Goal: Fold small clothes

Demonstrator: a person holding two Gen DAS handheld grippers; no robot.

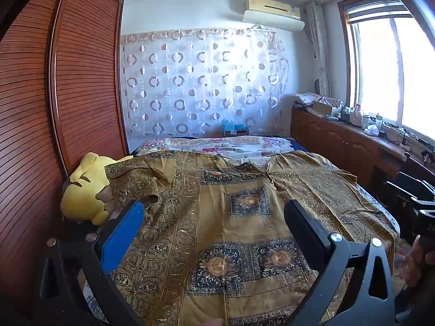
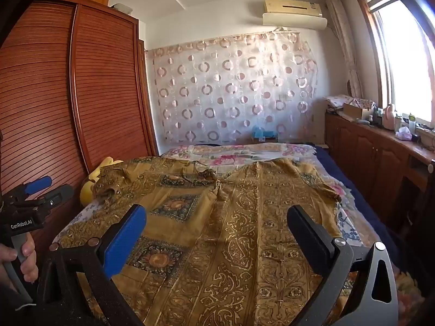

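My left claw (image 1: 214,217) hangs wide open above the bed (image 1: 274,146), nothing between its blue and black fingers. My right claw (image 2: 217,220) is spread just as wide and empty too. Below both lies the garment to fold, a mustard-gold patterned shirt (image 1: 231,217) with sunflower squares, spread flat across the bed with its neckline toward the far floral quilt (image 2: 244,154). Its left sleeve is rumpled against a yellow plush toy (image 1: 84,193) beside the wooden wardrobe (image 1: 81,81). In the right wrist view my left hand (image 2: 19,258) grips its claw's handle.
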